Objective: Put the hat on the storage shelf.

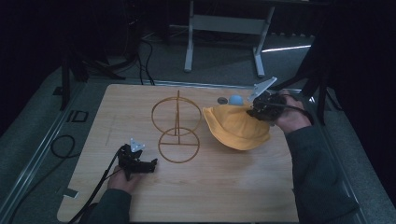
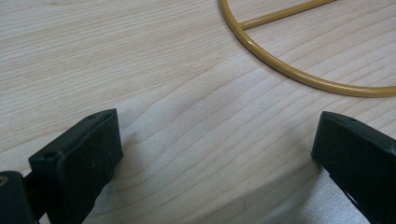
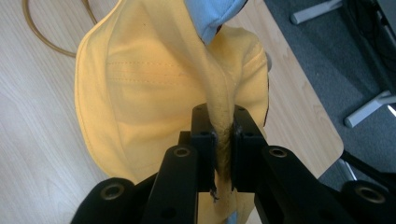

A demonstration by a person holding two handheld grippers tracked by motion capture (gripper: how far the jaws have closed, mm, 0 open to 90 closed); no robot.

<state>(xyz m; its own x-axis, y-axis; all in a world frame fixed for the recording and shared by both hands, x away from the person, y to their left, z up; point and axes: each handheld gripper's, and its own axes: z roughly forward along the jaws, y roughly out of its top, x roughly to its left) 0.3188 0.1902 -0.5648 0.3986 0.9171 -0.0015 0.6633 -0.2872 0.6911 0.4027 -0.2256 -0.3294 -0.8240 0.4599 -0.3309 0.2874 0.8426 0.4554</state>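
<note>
A yellow bucket hat [image 1: 236,127] lies at the right of the wooden table, partly lifted at its far right edge. My right gripper [image 1: 256,110] is shut on a fold of the hat's fabric [image 3: 222,140], with a light blue part [image 3: 212,18] showing above. A gold wire stand [image 1: 177,126] with two rings stands at mid-table. My left gripper [image 1: 152,164] rests low at the front left, jaws wide apart over bare wood [image 2: 210,154], holding nothing. The stand's base ring [image 2: 299,74] curves just beyond it.
A small dark round object [image 1: 222,100] and a pale blue patch [image 1: 236,99] sit behind the hat near the table's far edge [image 1: 187,85]. A white metal frame [image 1: 224,28] stands on the floor beyond. Cables [image 1: 60,144] lie on the floor at left.
</note>
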